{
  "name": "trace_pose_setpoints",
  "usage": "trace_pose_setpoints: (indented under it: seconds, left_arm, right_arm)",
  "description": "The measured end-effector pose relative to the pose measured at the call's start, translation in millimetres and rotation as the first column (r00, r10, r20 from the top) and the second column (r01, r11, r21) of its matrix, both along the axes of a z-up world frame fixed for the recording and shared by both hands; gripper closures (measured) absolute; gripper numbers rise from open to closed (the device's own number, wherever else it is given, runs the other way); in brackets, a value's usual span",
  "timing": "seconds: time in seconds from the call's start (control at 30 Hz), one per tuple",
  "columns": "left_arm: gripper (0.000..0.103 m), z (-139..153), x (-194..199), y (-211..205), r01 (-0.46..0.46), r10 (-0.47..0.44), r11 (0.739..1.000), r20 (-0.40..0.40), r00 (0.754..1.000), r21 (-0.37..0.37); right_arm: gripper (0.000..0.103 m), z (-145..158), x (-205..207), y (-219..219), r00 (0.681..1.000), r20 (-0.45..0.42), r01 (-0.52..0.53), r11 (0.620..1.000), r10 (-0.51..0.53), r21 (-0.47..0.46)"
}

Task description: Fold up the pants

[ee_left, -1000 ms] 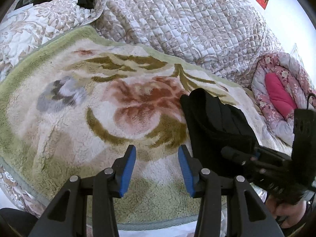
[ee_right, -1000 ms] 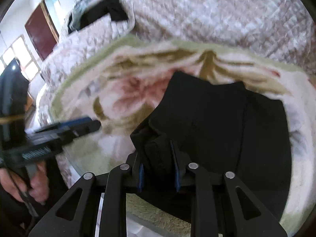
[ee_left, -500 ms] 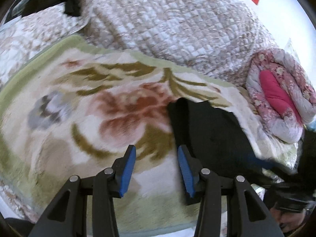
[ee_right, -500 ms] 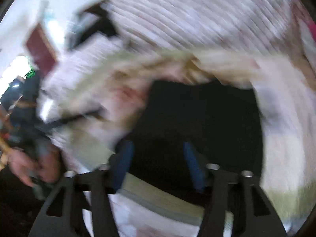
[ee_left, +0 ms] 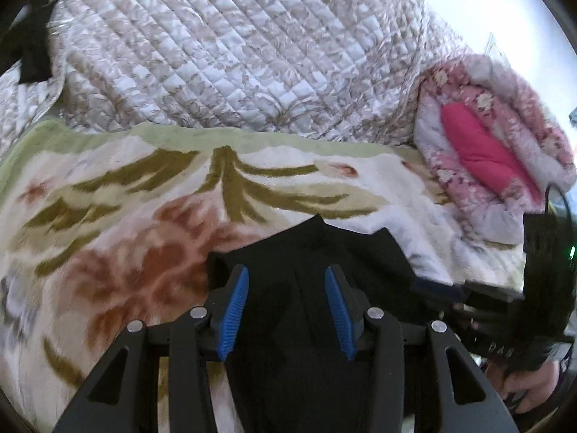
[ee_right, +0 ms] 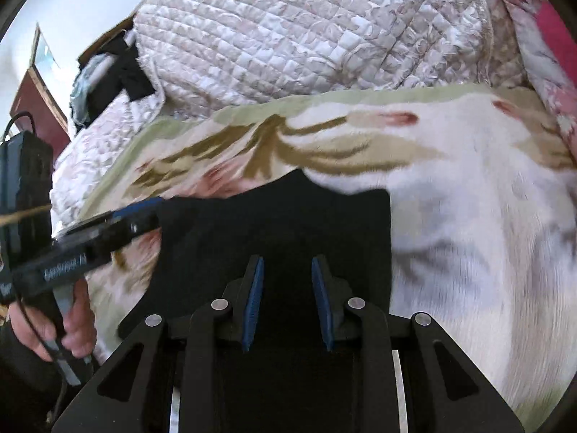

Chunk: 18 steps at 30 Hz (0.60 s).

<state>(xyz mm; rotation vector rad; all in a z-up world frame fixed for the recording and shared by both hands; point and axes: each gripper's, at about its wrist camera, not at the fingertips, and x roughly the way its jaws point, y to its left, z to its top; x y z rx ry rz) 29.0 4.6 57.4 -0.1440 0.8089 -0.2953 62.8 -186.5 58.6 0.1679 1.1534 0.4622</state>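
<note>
Left gripper [ee_left: 286,285] now over pants [ee_left: 310,249]

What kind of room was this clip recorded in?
Most likely a bedroom in a home. The black pants lie on a floral plush blanket spread over a bed, with a quilted bedspread behind and a rolled pink floral quilt beside it.

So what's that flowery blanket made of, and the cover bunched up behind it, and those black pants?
Flowery blanket: looks like plush fleece or mink-style pile, matte and fuzzy, the printed flowers soft-edged.
Quilted cover: seemingly satin-like fabric over padding, with a slight sheen and a stitched diamond grid.
Black pants: a matte, limp cloth lying flat in a fold; too dark to tell the weave.
</note>
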Motion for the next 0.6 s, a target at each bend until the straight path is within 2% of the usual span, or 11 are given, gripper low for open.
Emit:
trace_pose_setpoints:
  seconds: [0.13,0.17,0.2,0.27,0.37,0.53,0.6]
  left_arm:
    - [0.056,-24.0,19.0,-7.5,0.010,-0.008,0.999,-0.042,0.999,0.046]
    - [0.056,-30.6,20.7,-7.1,0.011,-0.009,0.999,-0.052,0.999,0.049]
    - [0.056,-36.3,21.5,-5.9,0.009,-0.007,0.999,-0.055,0.998,0.048]
    - [0.055,-41.9,19.7,-3.6,0.008,-0.006,0.999,-0.036,0.999,0.046]
    - [0.054,-44.1,18.9,-5.7,0.003,-0.002,0.998,-0.020,1.000,0.057]
    - [0.054,-45.3,19.2,-5.7,0.007,-0.007,0.998,-0.008,1.000,0.059]
    - [0.053,-41.8,17.2,-5.5,0.001,0.000,0.997,-0.015,1.000,0.072]
  right_arm:
    - [0.076,-29.0,30.8,-3.3,0.999,-0.042,0.011,0.999,-0.013,-0.053]
    - [0.082,-33.3,33.1,-6.6,0.999,-0.046,0.017,0.998,-0.020,-0.054]
    - [0.093,-38.0,36.5,-10.5,0.999,-0.041,0.028,0.998,-0.030,-0.057]
    - [0.099,-42.0,37.7,-17.0,0.999,-0.022,0.046,0.997,-0.047,-0.057]
    - [0.102,-46.3,33.6,-23.2,0.999,0.009,0.050,0.998,-0.050,-0.040]
    - [0.102,-43.2,35.0,-25.4,0.998,-0.017,0.057,0.998,-0.058,-0.029]
    - [0.098,-37.7,29.7,-24.7,0.998,-0.025,0.060,0.997,-0.061,-0.046]
